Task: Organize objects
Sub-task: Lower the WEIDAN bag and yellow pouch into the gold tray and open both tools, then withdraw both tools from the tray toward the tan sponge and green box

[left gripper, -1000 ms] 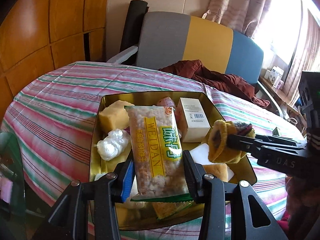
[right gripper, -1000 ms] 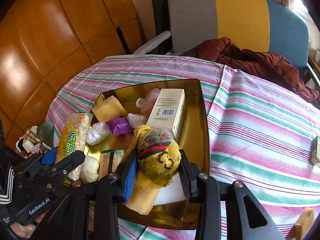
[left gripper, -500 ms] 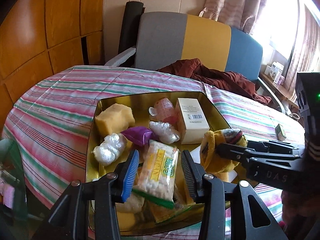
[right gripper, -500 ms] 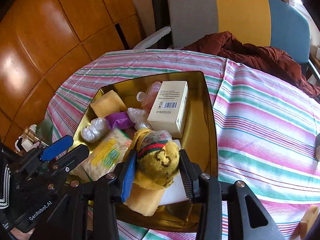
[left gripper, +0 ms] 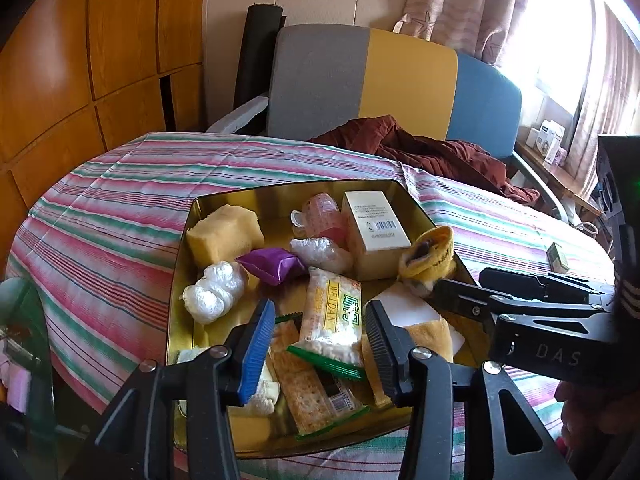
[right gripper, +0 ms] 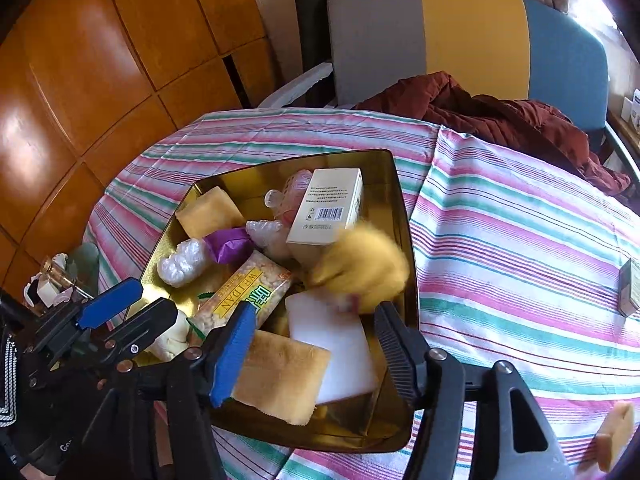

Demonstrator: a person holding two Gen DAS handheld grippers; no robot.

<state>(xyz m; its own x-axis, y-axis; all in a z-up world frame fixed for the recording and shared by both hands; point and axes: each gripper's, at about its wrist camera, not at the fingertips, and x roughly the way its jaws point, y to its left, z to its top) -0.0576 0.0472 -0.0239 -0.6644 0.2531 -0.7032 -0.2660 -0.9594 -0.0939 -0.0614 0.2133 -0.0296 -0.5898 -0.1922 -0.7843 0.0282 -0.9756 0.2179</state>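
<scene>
Both tongs are spreading over the gold tin [left gripper: 180,280] on the striped table. The left tongs [left gripper: 320,344] are clear of the WEIDAN snack pack [left gripper: 334,320]; the right tongs [right gripper: 316,344] have the yellow knitted toy [right gripper: 360,268] free beyond them, blurred, seemingly tumbling into the tin.

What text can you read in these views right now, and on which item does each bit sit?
"WEIDAN": yellow stripe on the snack packet lying in the gold tin.
"DAS": side of the right tongs; further letters may be hidden.
Green characters on the snack packet: not legible to me.
Barcode and fine print on the cream box: too small.
Cracker packet digits: too blurred.
Left tongs lettering: cut off.
</scene>
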